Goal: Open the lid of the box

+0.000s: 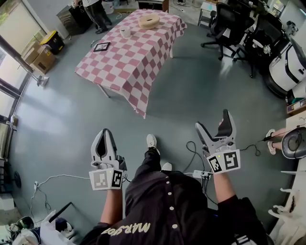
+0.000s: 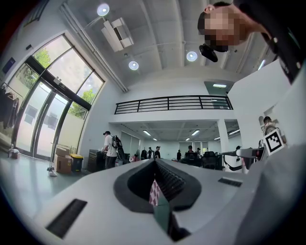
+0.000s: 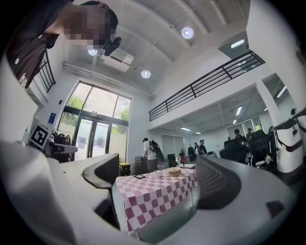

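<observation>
A round tan box (image 1: 148,20) stands at the far end of a table (image 1: 125,72) covered with a pink and white checked cloth, several steps ahead of me. In the right gripper view the round tan box (image 3: 173,171) shows small on the table (image 3: 153,196). My left gripper (image 1: 103,132) is held low at the left, shut and empty. My right gripper (image 1: 213,122) is at the right with its jaws wide apart and nothing between them. Both are far from the table. In the left gripper view my left gripper (image 2: 155,165) has its tips together.
On the table also sit a white cup (image 1: 125,32) and a flat black item (image 1: 101,46). Office chairs (image 1: 229,21) stand at the back right, cardboard boxes (image 1: 40,57) at the left. A person (image 1: 95,12) stands beyond the table. Cables and a power strip (image 1: 201,174) lie near my feet.
</observation>
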`<move>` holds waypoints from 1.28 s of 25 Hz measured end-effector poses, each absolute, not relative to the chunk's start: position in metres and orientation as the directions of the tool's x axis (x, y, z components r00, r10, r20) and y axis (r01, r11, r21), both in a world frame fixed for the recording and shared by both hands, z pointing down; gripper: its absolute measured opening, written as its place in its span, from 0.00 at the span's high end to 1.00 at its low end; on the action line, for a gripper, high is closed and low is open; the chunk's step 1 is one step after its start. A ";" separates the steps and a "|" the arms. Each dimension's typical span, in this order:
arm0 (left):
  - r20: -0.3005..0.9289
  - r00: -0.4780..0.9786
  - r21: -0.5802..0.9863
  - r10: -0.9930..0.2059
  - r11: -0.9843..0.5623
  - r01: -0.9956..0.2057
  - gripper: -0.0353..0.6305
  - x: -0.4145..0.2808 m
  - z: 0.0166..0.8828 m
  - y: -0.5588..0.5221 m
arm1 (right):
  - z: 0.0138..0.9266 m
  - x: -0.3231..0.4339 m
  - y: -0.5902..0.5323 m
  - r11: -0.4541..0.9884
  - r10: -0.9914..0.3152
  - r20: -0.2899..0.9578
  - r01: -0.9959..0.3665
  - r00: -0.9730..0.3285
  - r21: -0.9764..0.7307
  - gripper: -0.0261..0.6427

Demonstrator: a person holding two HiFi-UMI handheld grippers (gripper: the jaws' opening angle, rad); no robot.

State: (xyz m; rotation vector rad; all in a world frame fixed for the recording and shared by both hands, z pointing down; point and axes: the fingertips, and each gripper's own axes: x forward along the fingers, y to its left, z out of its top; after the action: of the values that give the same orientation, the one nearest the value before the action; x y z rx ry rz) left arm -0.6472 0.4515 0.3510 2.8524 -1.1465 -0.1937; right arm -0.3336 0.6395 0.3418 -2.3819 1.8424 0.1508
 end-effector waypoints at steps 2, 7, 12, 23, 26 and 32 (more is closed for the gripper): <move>-0.092 0.723 0.106 -0.685 -0.729 -0.677 0.93 -0.637 0.351 0.445 | 0.342 -0.329 0.634 -0.248 -0.956 -0.151 -0.968 0.250 -0.032 0.23; -0.095 0.735 0.109 -0.672 -0.741 -0.663 0.93 -0.612 0.348 0.421 | 0.341 -0.311 0.611 -0.252 -0.957 -0.142 -0.967 0.253 -0.027 0.23; -0.103 0.741 0.121 -0.663 -0.748 -0.652 0.93 -0.585 0.346 0.391 | 0.340 -0.286 0.588 -0.277 -0.950 -0.136 -0.960 0.280 -0.040 0.23; -0.133 0.762 0.136 -0.634 -0.773 -0.620 0.93 -0.532 0.333 0.315 | 0.327 -0.237 0.528 -0.328 -0.934 -0.136 -0.944 0.330 -0.042 0.23; -0.146 0.767 0.137 -0.624 -0.781 -0.609 0.93 -0.521 0.330 0.294 | 0.324 -0.229 0.511 -0.341 -0.929 -0.137 -0.939 0.342 -0.037 0.23; -0.147 0.788 0.153 -0.598 -0.801 -0.579 0.93 -0.504 0.332 0.260 | 0.318 -0.222 0.479 -0.354 -0.925 -0.139 -0.935 0.354 -0.023 0.23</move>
State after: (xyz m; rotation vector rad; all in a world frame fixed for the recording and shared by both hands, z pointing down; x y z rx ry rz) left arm -0.5042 0.2597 0.3316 2.8754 -0.9494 -0.2880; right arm -0.2217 0.4793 0.3183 -2.5029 1.7253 0.1553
